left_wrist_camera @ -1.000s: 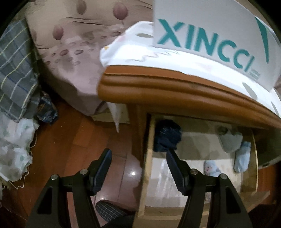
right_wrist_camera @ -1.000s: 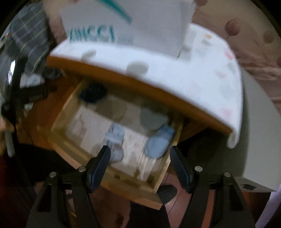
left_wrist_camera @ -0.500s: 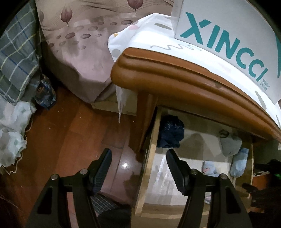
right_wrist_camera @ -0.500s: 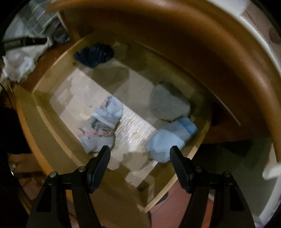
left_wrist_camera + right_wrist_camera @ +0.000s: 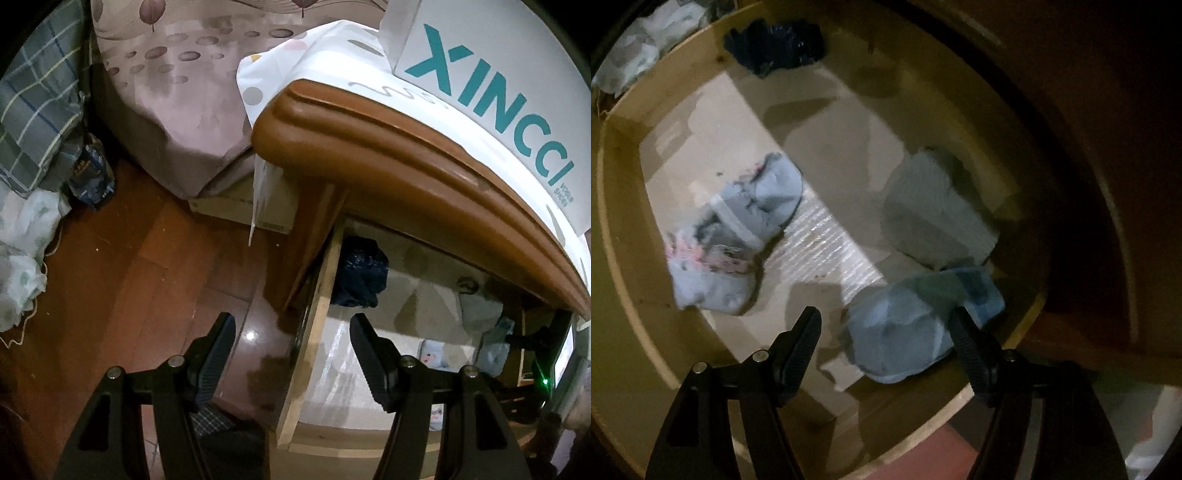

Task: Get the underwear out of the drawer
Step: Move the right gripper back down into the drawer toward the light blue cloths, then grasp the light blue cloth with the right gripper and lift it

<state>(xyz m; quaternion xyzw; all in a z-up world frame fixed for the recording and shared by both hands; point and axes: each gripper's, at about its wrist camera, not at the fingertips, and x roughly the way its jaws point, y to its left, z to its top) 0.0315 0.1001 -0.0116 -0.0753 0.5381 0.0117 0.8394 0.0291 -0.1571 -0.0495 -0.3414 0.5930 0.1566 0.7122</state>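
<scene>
1. The drawer (image 5: pixel 624 206) stands pulled out, pale wood walls, a light liner on its floor, four bundles of underwear inside.
2. The right gripper (image 5: pixel 884 325) is down in the drawer, jaws spread wide, gripping nothing; a light blue bundle (image 5: pixel 905 332) lies between its fingers, the right finger just at its edge.
3. That bundle is soft, rumpled, with a darker blue band at its far end.
4. Just beyond it a grey-white folded piece (image 5: pixel 931 210); at left a pale blue piece with pink print (image 5: pixel 735 229); in the far corner a navy piece (image 5: pixel 775 44).
5. The left gripper (image 5: pixel 291 336) hangs over the drawer's side wall, jaws well apart, empty.
</scene>
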